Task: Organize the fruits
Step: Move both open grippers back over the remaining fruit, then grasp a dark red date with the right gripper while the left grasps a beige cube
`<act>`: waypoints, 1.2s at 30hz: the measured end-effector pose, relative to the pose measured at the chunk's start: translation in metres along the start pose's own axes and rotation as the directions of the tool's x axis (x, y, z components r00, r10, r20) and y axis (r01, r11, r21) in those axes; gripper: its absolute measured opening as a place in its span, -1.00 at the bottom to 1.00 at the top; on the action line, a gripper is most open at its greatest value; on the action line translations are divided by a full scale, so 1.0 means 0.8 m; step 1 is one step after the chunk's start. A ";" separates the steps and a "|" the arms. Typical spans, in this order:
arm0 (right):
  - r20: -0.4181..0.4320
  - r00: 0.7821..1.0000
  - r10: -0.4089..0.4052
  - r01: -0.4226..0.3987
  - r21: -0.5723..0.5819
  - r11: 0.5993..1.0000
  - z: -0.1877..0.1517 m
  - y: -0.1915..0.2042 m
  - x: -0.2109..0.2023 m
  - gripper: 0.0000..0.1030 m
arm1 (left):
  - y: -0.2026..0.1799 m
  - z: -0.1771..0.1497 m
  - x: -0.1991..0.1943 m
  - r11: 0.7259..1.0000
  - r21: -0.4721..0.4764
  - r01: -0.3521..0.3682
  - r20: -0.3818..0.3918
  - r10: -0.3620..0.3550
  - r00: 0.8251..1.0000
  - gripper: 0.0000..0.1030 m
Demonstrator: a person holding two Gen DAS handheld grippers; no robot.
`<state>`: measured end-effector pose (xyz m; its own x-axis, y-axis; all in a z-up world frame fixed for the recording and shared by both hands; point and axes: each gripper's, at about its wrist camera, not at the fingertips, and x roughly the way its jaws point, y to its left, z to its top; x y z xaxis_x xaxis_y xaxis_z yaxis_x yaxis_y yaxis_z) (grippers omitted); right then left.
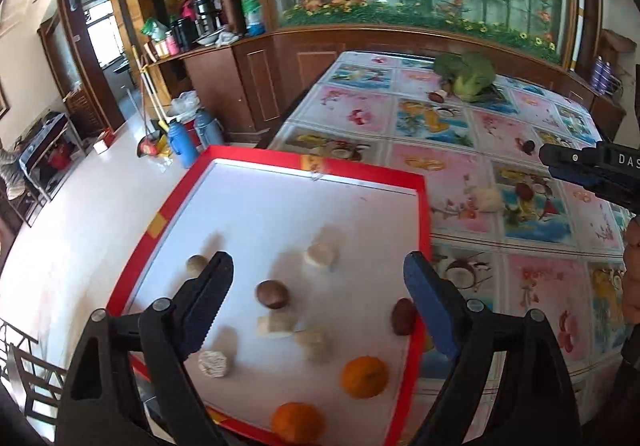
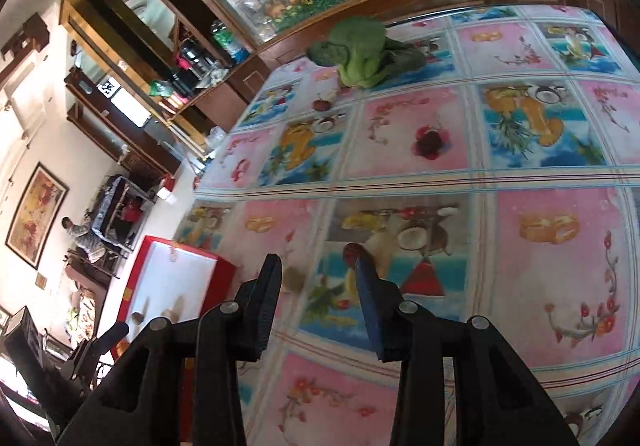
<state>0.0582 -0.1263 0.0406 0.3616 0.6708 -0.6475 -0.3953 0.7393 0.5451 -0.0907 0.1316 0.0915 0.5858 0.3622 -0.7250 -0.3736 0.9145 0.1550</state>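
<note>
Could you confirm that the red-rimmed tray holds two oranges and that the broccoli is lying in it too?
Not quite: the broccoli lies on the tablecloth at the table's far end, outside the red-rimmed tray. The left wrist view shows it. The two oranges are indeed in the tray.

The bench (image 2: 520,174) wears a glossy, smooth plastic-looking cover printed with fruit. The red tray (image 1: 423,230) looks like cardboard, its white floor matt, with tape patches on the rim. The left claw (image 1: 318,274) is matt black plastic with ridged pads and small metal pins. The oranges (image 1: 364,377) have dimpled skin. The cabinet (image 1: 256,74) behind is polished wood.
</note>
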 end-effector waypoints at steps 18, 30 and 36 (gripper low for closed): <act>-0.033 0.988 -0.148 0.144 -0.091 0.985 0.002 -0.012 0.058 -0.46 | -0.123 0.020 0.054 0.978 0.170 0.118 -0.049 -0.111 0.993 0.70; -0.068 0.983 -0.173 0.165 -0.115 0.980 0.000 -0.015 0.062 -0.62 | -0.153 0.023 0.078 0.969 0.211 0.129 -0.073 -0.116 0.991 0.70; -0.037 0.993 -0.114 0.114 0.010 0.993 0.013 -0.040 0.033 -0.62 | -0.172 0.032 0.087 0.965 0.233 0.123 -0.078 -0.108 0.991 0.70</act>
<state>0.0889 -0.1319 0.0115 0.3724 0.5798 -0.7246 -0.3426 0.8116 0.4732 0.0197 0.0355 0.0366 0.5644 0.2465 -0.7878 -0.1208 0.9688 0.2166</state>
